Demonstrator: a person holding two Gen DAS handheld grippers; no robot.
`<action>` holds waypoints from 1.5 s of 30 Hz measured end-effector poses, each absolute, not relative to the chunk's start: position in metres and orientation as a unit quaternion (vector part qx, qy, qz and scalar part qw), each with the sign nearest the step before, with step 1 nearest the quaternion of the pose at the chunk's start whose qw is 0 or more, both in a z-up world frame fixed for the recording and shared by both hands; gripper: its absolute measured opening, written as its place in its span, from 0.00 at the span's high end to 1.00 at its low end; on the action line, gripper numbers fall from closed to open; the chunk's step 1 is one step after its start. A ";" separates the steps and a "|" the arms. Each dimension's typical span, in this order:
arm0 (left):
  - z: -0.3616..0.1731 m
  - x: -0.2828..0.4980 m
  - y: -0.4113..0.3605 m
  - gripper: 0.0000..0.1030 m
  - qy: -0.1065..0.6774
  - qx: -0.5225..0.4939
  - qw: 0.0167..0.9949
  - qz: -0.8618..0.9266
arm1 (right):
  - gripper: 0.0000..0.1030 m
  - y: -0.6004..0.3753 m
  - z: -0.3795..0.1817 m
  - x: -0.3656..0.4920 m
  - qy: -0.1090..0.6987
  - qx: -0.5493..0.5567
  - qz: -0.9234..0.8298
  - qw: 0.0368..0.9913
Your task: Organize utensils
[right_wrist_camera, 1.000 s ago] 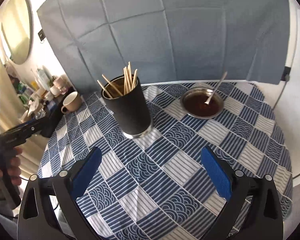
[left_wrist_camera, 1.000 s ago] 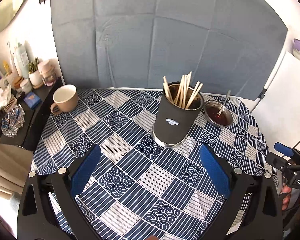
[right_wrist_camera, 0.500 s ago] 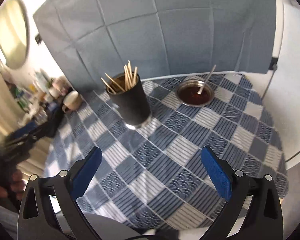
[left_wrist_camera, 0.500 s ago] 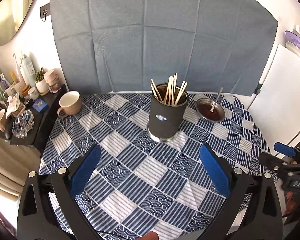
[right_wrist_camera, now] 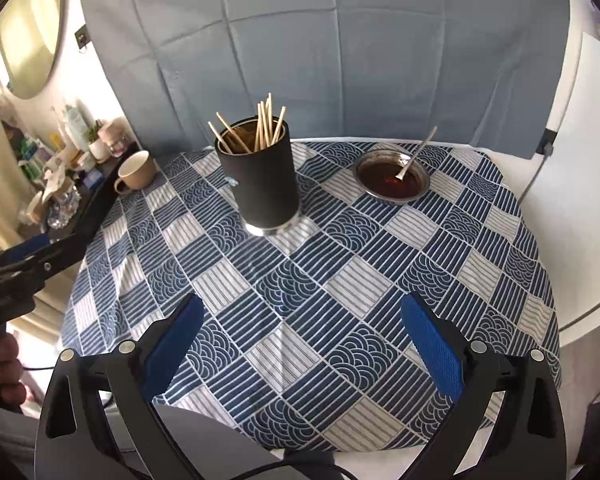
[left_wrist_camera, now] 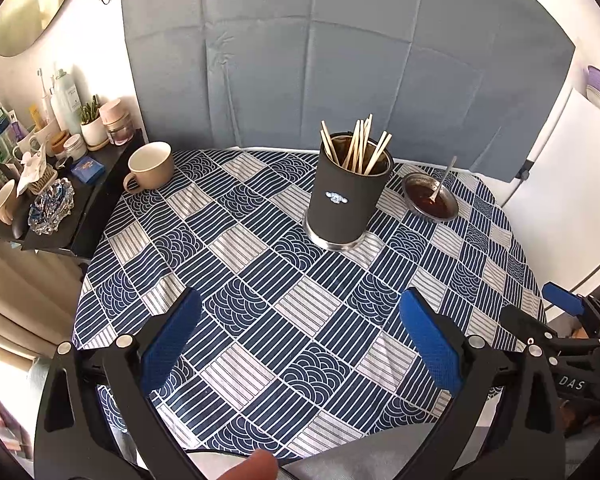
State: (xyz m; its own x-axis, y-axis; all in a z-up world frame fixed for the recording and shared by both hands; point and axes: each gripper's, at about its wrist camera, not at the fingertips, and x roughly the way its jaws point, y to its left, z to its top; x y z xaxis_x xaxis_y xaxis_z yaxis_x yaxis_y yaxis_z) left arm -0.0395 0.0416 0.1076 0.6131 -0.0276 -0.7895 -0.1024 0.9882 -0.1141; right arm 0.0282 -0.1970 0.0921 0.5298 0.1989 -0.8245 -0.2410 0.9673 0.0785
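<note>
At 12 o'clock from your left gripper [left_wrist_camera: 300, 336] stands the black holder [left_wrist_camera: 346, 200] with chopsticks [left_wrist_camera: 358, 148] upright inside, well apart from the wide, empty jaws. Your right gripper [right_wrist_camera: 300, 336], also wide and empty, has the holder at 11 o'clock and the sauce bowl [right_wrist_camera: 392, 178] with spoon [right_wrist_camera: 416, 154] at 1 o'clock.

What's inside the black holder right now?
The black holder holds a bunch of wooden chopsticks, upper ends fanning above the rim. Its opaque wall hides their lower ends and anything else at the bottom.
</note>
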 end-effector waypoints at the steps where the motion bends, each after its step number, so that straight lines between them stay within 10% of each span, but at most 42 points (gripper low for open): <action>1: 0.107 -0.039 0.042 0.06 0.440 -0.074 0.895 0.022 | 0.08 -0.197 0.091 0.029 0.470 -0.024 0.123 0.874; 45: 0.106 -0.041 0.038 0.06 0.435 -0.071 0.898 -0.008 | 0.08 -0.198 0.087 0.026 0.479 -0.021 0.117 0.870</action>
State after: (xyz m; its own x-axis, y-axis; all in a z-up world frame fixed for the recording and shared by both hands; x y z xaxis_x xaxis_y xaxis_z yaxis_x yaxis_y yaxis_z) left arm -0.0409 0.0377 0.1059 0.6220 -0.0759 -0.7793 -0.0481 0.9897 -0.1348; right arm 0.0258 -0.1976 0.0874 0.5133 0.1840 -0.8383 -0.2242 0.9716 0.0760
